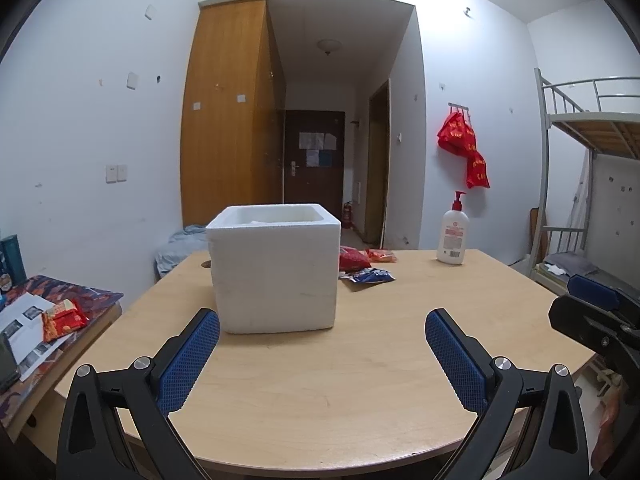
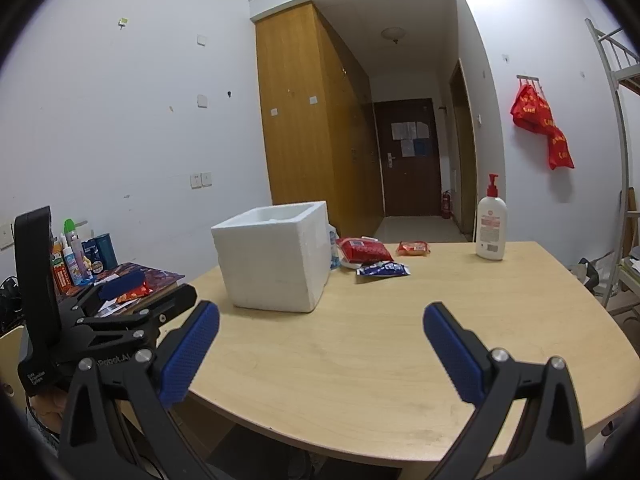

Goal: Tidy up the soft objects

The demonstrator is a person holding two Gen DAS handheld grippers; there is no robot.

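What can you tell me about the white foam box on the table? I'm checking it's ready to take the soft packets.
The white foam box looks like thick-walled expanded polystyrene, roughly cubic, with rounded rim corners. It stands upright with no lid on it, resting directly on the wooden table, left of centre. Something pale shows just inside the rim, too little to identify. Snack packets lie beside its far right corner; whether they touch it is unclear. Neither gripper touches it.

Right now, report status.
Left gripper and right gripper open, empty. Snack packets on table beside foam box. Nothing blocking.
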